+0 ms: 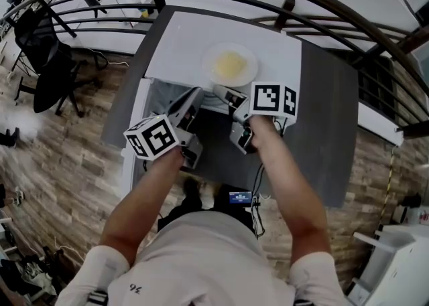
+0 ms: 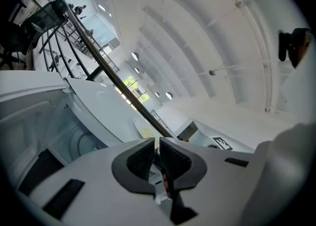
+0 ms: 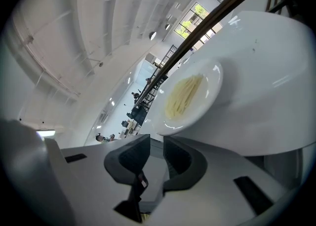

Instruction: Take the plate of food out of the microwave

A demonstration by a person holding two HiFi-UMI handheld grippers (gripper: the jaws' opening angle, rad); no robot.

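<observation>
Head view: the plate [image 1: 249,53] of yellow noodles [image 1: 230,65] sits on top of the white microwave [image 1: 174,43], toward its right side. The right gripper [image 3: 157,146] is released, its jaws apart just short of the plate's near rim. The left gripper [image 2: 157,143] is clenched on nothing, in front of the microwave.

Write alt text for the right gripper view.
A white plate of pale yellow noodles sits on a white surface, its near rim just beyond the right gripper, whose jaws stand apart with nothing between them. A dark railing and bright white ceiling fill the background.
</observation>
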